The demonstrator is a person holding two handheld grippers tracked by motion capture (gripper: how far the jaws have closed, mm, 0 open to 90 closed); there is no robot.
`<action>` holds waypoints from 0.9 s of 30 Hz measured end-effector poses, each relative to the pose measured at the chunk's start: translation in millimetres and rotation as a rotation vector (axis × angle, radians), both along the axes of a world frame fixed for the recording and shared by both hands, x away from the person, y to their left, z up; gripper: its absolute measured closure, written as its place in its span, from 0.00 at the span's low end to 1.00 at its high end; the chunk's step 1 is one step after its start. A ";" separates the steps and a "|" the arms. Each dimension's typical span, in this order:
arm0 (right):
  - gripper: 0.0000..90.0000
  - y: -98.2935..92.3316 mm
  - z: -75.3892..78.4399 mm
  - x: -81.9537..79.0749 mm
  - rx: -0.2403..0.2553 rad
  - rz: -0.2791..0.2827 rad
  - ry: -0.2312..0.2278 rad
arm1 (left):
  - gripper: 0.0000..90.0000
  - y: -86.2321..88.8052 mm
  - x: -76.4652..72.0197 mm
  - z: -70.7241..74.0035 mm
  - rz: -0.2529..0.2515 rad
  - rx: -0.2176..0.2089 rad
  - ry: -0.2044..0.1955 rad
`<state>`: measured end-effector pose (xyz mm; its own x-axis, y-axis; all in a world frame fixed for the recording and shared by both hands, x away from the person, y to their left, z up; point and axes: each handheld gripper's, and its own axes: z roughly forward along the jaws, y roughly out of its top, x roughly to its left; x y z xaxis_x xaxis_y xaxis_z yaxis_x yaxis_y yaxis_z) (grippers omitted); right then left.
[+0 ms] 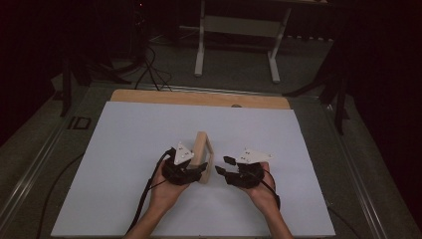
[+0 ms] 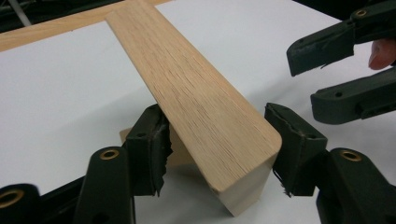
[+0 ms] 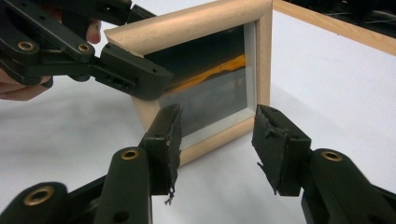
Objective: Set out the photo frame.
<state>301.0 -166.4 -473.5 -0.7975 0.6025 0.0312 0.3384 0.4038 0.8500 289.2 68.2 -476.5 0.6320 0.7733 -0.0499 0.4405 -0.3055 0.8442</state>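
1. a small wooden picture frame stands upright on its edge on the white sheet that covers the tabletop, about in the middle and toward the near side.
2. the left gripper is at the frame's near end. in the left gripper view its two pads sit on either side of the frame's wooden edge, left pad touching the wood, right pad just beside the corner. looks like it's grasping the frame, though the right pad's contact is hard to call.
3. the right gripper sits just to the right of the frame, jaws spread and released, nothing between them. in the right gripper view its pads are a bit short of the frame's glass front.
4. both hands rest low on the sheet, the other hand near the frame too.
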 end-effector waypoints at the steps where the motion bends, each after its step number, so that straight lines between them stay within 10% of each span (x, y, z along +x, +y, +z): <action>1: 0.57 0.0 0.0 0.0 0.000 0.000 0.000 | 0.49 0.0 0.0 0.0 0.000 0.000 0.000; 27: 0.57 -1.1 18.5 3.4 0.050 -0.065 -0.066 | 0.67 0.6 -4.9 0.3 -0.054 0.042 -0.035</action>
<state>304.3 -167.5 -455.0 -0.7579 0.6522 0.0115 0.3054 0.3392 0.8897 284.4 68.9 -476.2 0.6737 0.7390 0.0042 0.3933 -0.3633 0.8446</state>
